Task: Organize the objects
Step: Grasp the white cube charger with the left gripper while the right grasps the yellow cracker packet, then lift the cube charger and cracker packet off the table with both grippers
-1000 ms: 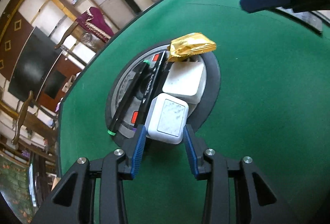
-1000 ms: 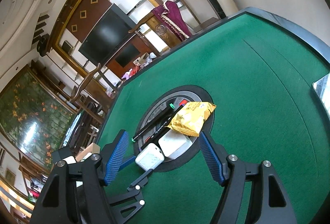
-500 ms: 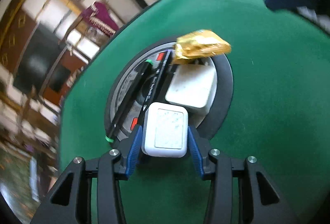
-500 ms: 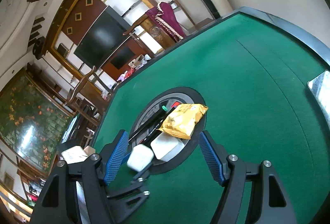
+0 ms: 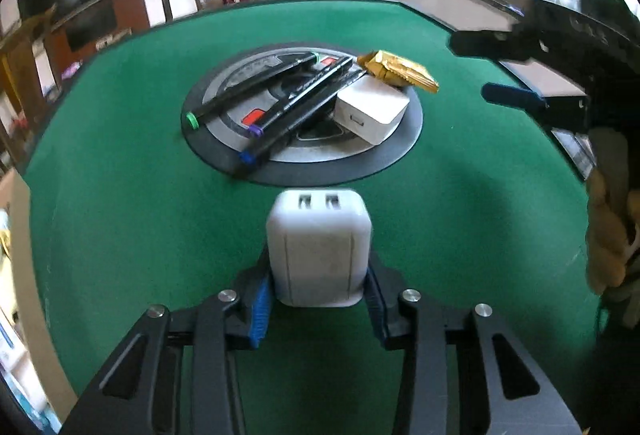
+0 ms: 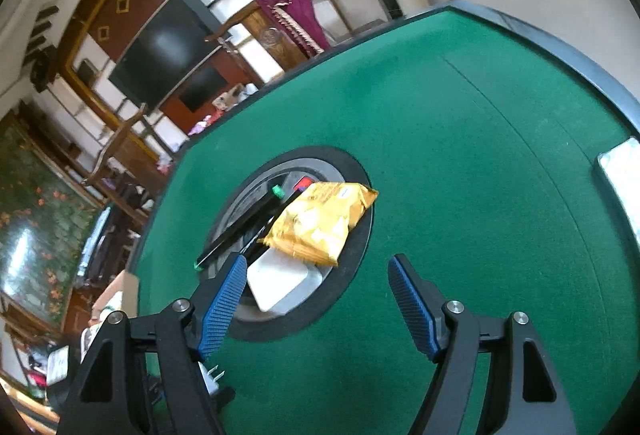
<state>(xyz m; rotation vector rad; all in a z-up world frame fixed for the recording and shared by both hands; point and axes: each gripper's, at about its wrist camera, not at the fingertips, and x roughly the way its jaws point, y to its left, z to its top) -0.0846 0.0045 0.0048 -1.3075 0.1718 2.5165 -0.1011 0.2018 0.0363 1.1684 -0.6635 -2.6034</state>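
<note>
My left gripper (image 5: 318,299) is shut on a white USB charger (image 5: 318,247) and holds it above the green table, just in front of the round black and grey centre disc (image 5: 304,163). On the disc lie three black markers (image 5: 280,103), a second white charger (image 5: 372,109) and a gold snack packet (image 5: 398,73). My right gripper (image 6: 316,299) is open and empty, hovering over the disc's near edge, with the snack packet (image 6: 320,223) and the white charger (image 6: 280,283) just beyond its fingertips. The right gripper also shows at the right of the left wrist view (image 5: 516,95).
The green felt table (image 6: 460,155) has a dark raised rim. A shiny flat panel (image 6: 620,171) sits at its right edge. A gloved hand (image 5: 608,227) is at the right. Chairs, a cabinet and a TV stand beyond the table.
My left gripper closed on the front white charger, lifted it off the disc and drew it back toward me, levelling out. My right gripper moved closer to the snack packet, still open.
</note>
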